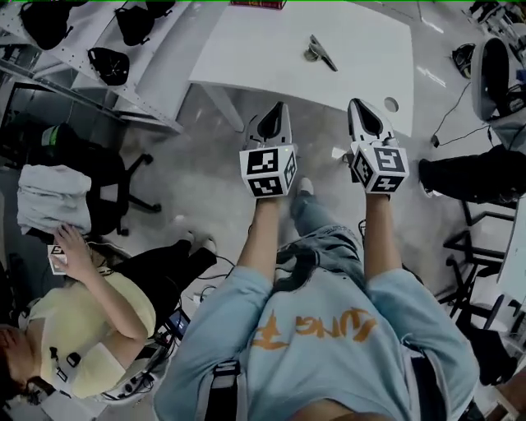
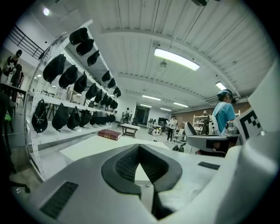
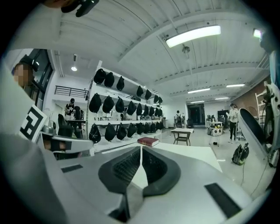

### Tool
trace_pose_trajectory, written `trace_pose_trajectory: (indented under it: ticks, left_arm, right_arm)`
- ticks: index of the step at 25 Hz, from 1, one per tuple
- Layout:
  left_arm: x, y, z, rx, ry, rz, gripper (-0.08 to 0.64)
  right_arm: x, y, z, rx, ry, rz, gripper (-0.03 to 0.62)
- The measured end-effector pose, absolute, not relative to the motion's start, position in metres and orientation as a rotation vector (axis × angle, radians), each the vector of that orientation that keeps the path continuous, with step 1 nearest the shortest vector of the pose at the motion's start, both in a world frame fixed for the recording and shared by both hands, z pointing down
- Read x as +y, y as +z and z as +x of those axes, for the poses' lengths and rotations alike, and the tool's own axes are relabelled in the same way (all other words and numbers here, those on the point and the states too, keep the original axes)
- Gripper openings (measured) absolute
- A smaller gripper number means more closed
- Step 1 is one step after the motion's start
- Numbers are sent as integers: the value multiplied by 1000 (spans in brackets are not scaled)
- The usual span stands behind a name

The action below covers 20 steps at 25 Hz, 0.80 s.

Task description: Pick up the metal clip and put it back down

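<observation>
The metal clip (image 1: 320, 51) lies on the white table (image 1: 271, 57), towards its far middle. Both grippers hang over the floor just short of the table's near edge, pointing at it. My left gripper (image 1: 278, 108) is shut, its tips touching (image 2: 139, 147), with nothing between them. My right gripper (image 1: 358, 105) is shut and empty too (image 3: 141, 148). The clip lies ahead of both and between their lines, well beyond the tips. It does not show in either gripper view, where only the table top (image 2: 92, 146) (image 3: 188, 151) spreads beyond the jaws.
A red book (image 1: 259, 4) (image 2: 109, 134) (image 3: 148, 141) lies at the table's far edge. Shelves with black bags (image 1: 111, 64) stand left of the table. A person (image 1: 90, 321) sits at lower left by an office chair (image 1: 107, 193). A round hole (image 1: 391, 104) marks the table's near right corner.
</observation>
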<state>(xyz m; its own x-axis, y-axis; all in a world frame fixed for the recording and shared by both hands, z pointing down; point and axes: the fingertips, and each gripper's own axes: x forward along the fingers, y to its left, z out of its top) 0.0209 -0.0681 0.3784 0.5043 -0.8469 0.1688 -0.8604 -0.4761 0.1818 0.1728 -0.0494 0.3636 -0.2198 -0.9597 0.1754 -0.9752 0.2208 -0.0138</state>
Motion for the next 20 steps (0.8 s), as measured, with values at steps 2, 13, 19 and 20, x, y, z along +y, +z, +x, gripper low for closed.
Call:
trace_pose_trajectory:
  ticks: [2, 13, 19, 20]
  left_arm:
    - [-97, 389, 31, -1461, 97, 2480, 5]
    - [-175, 411, 51, -1578, 215, 2365, 5]
    - [-196, 428, 52, -1598, 253, 2324, 6]
    - [-199, 433, 51, -1600, 256, 2315, 5]
  right_arm:
    - [-80, 374, 181, -2352, 192, 1841, 31]
    - [-183, 412, 194, -2404, 253, 1622, 32]
    - [-208, 445, 191, -2373, 284, 1542, 32]
    - [-212, 450, 190, -2364, 284, 1531, 32]
